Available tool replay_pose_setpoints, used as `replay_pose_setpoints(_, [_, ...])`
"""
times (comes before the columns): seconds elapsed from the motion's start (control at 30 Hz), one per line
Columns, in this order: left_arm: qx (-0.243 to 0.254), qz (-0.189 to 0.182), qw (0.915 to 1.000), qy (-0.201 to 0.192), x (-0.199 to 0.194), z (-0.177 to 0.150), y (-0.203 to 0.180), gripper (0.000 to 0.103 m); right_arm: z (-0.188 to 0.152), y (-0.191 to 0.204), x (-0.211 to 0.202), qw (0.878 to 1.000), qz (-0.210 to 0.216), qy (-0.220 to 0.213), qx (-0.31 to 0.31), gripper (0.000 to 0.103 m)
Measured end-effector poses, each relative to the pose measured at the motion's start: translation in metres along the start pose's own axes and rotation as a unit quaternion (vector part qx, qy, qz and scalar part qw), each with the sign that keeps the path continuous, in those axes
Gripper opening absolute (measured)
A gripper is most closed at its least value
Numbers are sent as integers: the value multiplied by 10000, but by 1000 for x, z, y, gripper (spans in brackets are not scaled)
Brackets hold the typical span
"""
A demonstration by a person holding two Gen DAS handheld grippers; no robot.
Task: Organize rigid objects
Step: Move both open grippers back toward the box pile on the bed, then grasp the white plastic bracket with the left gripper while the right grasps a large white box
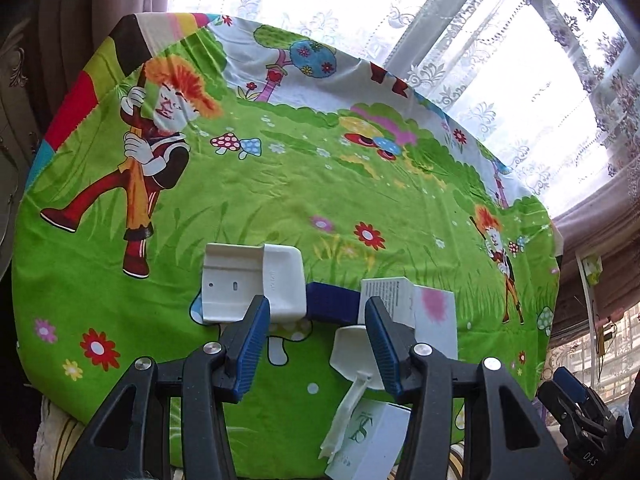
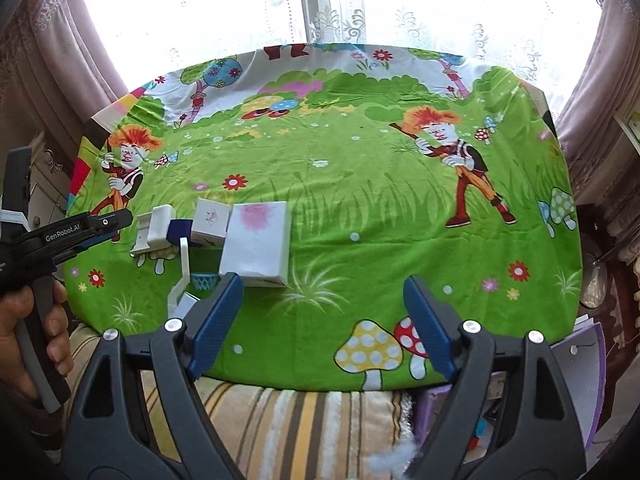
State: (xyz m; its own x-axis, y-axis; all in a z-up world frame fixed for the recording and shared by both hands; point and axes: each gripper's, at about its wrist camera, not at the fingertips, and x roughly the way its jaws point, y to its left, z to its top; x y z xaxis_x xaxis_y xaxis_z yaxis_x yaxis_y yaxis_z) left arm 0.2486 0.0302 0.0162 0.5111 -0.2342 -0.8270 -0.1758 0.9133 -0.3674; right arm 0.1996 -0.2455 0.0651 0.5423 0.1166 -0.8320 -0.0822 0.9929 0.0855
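Both the left hand-held gripper [image 1: 316, 340] and the right hand-held gripper [image 2: 324, 320] gape empty; the pink-stained box [image 2: 256, 240] lies lengthwise toward frame top.

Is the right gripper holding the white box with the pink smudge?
No, the right gripper hangs open and empty, and the white box with the pink smudge lies on the green cartoon tablecloth beyond its fingers.

"GenRobot.AI" on left gripper [image 2: 105, 229]

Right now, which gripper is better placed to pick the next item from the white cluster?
Probably left. The left gripper hangs open right over the white cluster, the white bracket near its fingertips. The right gripper is open over bare cloth, beside the pink-stained box.
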Motion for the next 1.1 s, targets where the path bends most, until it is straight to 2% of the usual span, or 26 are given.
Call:
replay_pose_setpoints(0.23, [-309, 83, 9994, 141, 31, 15, 17, 51, 21, 29, 46, 9997, 84, 232, 9, 85])
replay_pose_setpoints(0.47, [-384, 184, 9988, 225, 56, 17, 27, 51, 13, 44, 85, 9990, 73, 423, -148, 85])
replay_pose_setpoints(0.87, [-91, 450, 9986, 260, 79, 14, 19, 52, 4, 57, 115, 9969, 54, 688, -388, 86])
replay_pose_setpoints(1.1, [409, 748, 9963, 56, 82, 8, 9, 51, 0, 56, 136, 9956, -84, 835, -406, 86])
